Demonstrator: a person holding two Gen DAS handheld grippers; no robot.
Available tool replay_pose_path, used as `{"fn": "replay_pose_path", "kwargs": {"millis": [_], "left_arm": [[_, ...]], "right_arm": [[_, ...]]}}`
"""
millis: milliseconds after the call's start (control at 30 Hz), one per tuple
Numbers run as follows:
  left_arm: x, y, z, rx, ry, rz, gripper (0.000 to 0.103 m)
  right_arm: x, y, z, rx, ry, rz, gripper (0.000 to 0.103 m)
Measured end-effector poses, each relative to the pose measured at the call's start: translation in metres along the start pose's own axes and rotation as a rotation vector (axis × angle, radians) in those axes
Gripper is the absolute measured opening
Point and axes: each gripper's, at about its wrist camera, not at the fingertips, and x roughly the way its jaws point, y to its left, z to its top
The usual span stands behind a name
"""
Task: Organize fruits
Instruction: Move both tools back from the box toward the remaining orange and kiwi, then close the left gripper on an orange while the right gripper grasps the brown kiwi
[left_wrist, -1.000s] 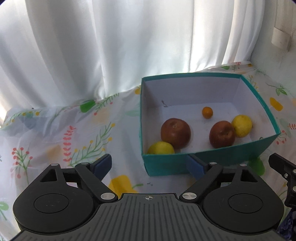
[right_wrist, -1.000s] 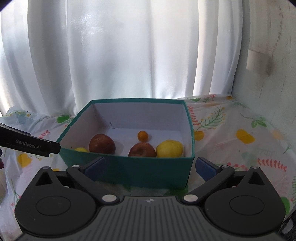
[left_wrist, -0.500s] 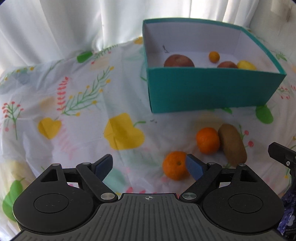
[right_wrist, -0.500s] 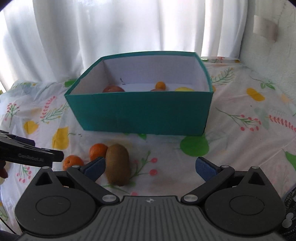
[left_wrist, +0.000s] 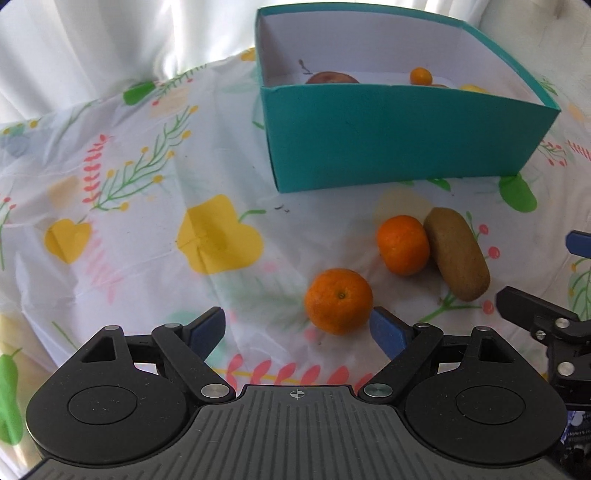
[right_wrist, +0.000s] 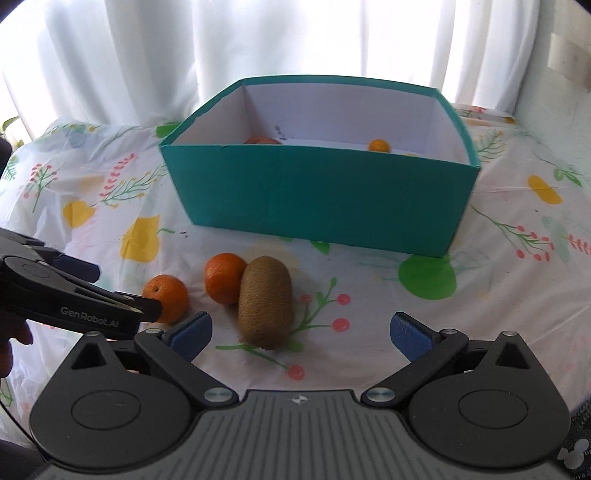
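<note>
A teal box (left_wrist: 399, 133) (right_wrist: 317, 199) holds several fruits, among them a small orange (left_wrist: 420, 76) and a reddish fruit (left_wrist: 330, 78). On the cloth in front of it lie two mandarins and a brown kiwi. My left gripper (left_wrist: 297, 326) is open, just in front of the near mandarin (left_wrist: 338, 301) (right_wrist: 166, 298). The far mandarin (left_wrist: 402, 244) (right_wrist: 225, 272) touches the kiwi (left_wrist: 456, 254) (right_wrist: 265, 302). My right gripper (right_wrist: 301, 330) is open and empty, with the kiwi just ahead between its fingers.
A floral tablecloth (left_wrist: 147, 206) covers the table. White curtains (right_wrist: 184, 48) hang behind the box. A wall (right_wrist: 561, 66) stands at the right. The left gripper's body (right_wrist: 66, 306) shows at the left of the right wrist view.
Both grippers have pulled back and tilted down from the box. The mandarins and kiwi on the cloth came into view and are now close in front of the fingers.
</note>
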Motion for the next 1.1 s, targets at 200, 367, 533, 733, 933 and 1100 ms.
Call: {"fn": "replay_pose_path", "kwargs": {"millis": [200,367,533,733,933,1100], "left_arm": [[0.004,-0.001,-0.002,0.008,0.011,-0.020,0.089],[0.013,-0.002,-0.001,0.009,0.035,-0.030,0.087],[0.021,-0.002,0.001,0.018,0.048,-0.038,0.085],[0.026,0.001,0.006,0.000,0.051,-0.079,0.079],[0.033,-0.001,0.006,0.040,0.067,-0.107,0.071],[0.034,-0.001,0.009,0.048,0.059,-0.119,0.067]], "right_arm": [[0.011,0.005,0.004,-0.029,0.019,0.027,0.096],[0.022,0.009,0.007,-0.049,0.045,0.032,0.090],[0.034,0.010,0.010,-0.054,0.072,0.038,0.083],[0.047,0.009,0.015,-0.041,0.100,0.033,0.077],[0.058,0.010,0.018,-0.053,0.135,0.046,0.066],[0.067,0.009,0.020,-0.043,0.159,0.056,0.061]]}}
